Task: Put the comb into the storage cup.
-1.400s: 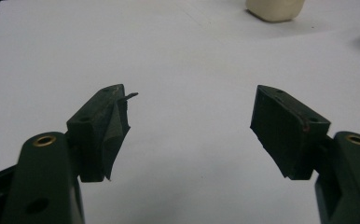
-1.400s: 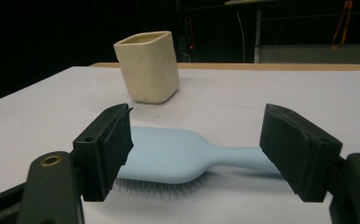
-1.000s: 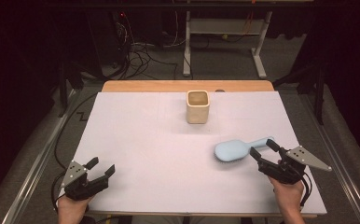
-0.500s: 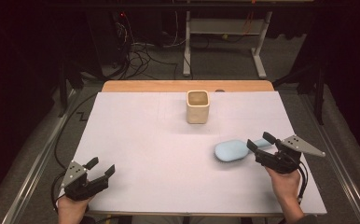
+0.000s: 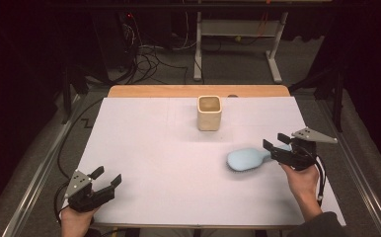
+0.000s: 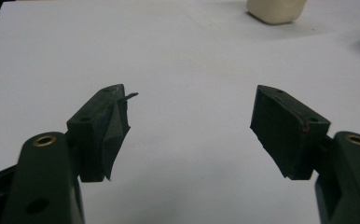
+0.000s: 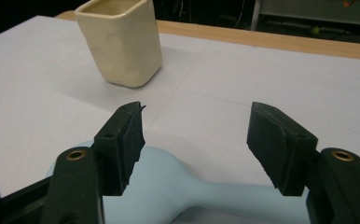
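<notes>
In my right gripper view the pale blue brush is cut off by the bottom edge, its handle end hidden behind my jaws. In my left gripper view the cream cup is cropped at the top

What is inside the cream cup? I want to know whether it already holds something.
From the high view, the cream cup stands upright with its mouth open, and only a dim tan inner wall shows. No item sticks out above its rim. Its bottom is shadowed, so small contents cannot be ruled out.

My high view looks down over table; both gripper views sit low, close, sharing cup.
</notes>
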Tool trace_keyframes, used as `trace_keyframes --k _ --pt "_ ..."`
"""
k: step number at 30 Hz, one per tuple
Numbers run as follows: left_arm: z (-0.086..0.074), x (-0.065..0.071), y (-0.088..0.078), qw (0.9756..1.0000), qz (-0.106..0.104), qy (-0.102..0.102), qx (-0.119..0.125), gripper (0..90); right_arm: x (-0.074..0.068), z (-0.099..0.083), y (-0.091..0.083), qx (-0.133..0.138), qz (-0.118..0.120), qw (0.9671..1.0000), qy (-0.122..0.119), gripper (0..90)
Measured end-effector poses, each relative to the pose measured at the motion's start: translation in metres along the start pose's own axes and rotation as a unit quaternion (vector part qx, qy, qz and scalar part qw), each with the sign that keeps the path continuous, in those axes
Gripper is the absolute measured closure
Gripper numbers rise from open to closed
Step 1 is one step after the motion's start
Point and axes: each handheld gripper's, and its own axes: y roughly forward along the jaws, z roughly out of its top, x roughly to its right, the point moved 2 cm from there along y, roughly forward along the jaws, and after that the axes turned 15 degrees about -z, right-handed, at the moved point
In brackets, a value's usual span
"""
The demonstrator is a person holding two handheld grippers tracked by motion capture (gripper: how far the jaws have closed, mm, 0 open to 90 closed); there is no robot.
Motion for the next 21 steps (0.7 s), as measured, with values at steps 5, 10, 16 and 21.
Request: trace_keyframes --k 5,10,16,21 --pt "0.0 0.0 -0.001 1.0 0.001 -0.002 0.0 28.1 0.003 0.012 0.01 -0.051 0.006 0.9986 -0.011 43.9" --pt "0.0 0.0 0.0 1.0 0.001 -0.002 0.001 28.1 0.002 0.017 0.021 -0.096 0.0 0.995 -0.028 47.1" --pt "0.0 0.0 -0.001 1.0 0.001 -0.001 0.001 28.1 0.002 0.023 0.041 -0.169 -0.023 0.9841 -0.049 52.7" --pt "0.0 0.0 -0.001 1.0 0.0 -0.003 0.001 28.1 0.002 0.026 0.054 -0.214 -0.027 0.975 -0.053 61.4"
